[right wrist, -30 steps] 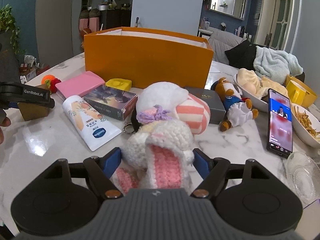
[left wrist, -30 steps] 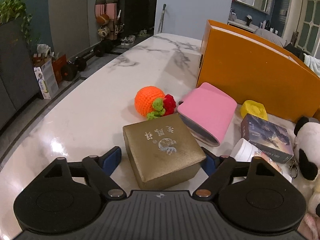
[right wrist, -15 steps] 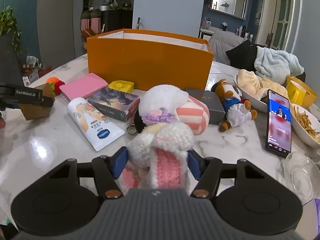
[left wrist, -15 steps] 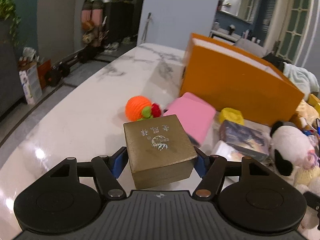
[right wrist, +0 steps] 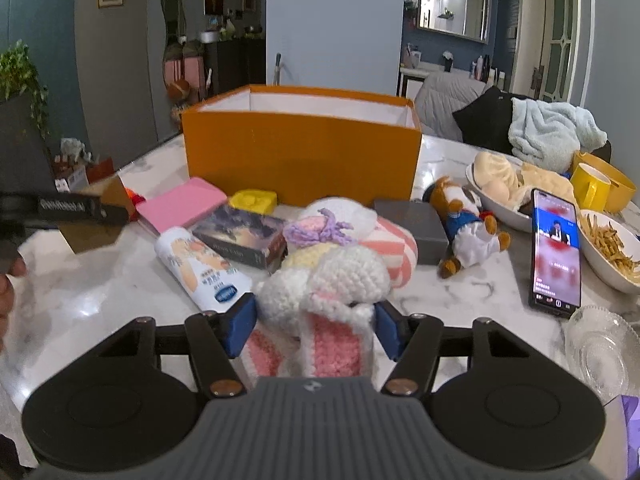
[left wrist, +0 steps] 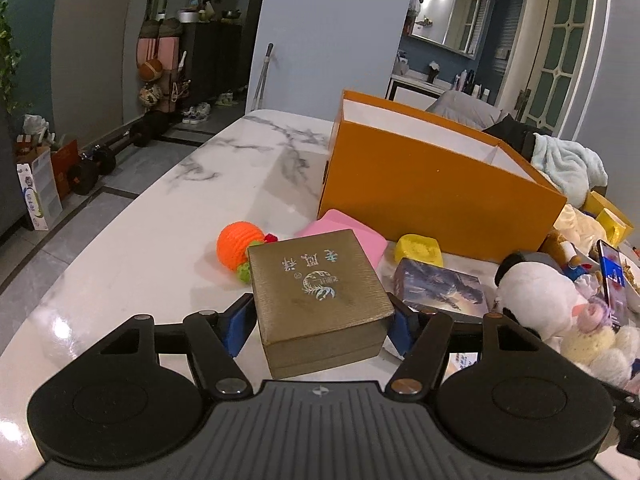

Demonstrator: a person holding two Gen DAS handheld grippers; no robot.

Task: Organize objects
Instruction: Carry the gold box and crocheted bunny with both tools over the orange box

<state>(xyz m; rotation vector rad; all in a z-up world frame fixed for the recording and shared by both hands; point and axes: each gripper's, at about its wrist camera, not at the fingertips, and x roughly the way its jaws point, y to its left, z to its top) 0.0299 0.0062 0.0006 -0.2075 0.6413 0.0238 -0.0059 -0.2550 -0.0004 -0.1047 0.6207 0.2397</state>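
Note:
My left gripper [left wrist: 322, 322] is shut on a gold box [left wrist: 318, 296] with printed characters and holds it above the marble table [left wrist: 160, 248]. The same box [right wrist: 98, 220] shows at the left of the right wrist view. My right gripper [right wrist: 314, 328] is shut on a white and pink crocheted bunny [right wrist: 324, 300], lifted off the table. An open orange box [right wrist: 300, 148] with a white inside stands behind the clutter, also in the left wrist view [left wrist: 432, 192].
On the table lie an orange crocheted ball [left wrist: 238, 245], a pink pad [right wrist: 182, 208], a yellow block [right wrist: 254, 200], a dark card box [right wrist: 244, 236], a white tube [right wrist: 200, 268], a grey box [right wrist: 416, 224], a bear doll [right wrist: 464, 224], a phone [right wrist: 556, 252] and food bowls [right wrist: 608, 248].
Both grippers rose with their loads: the left lifted the gold box off the table, and the right lifted the bunny higher. The orange box's inside came into view.

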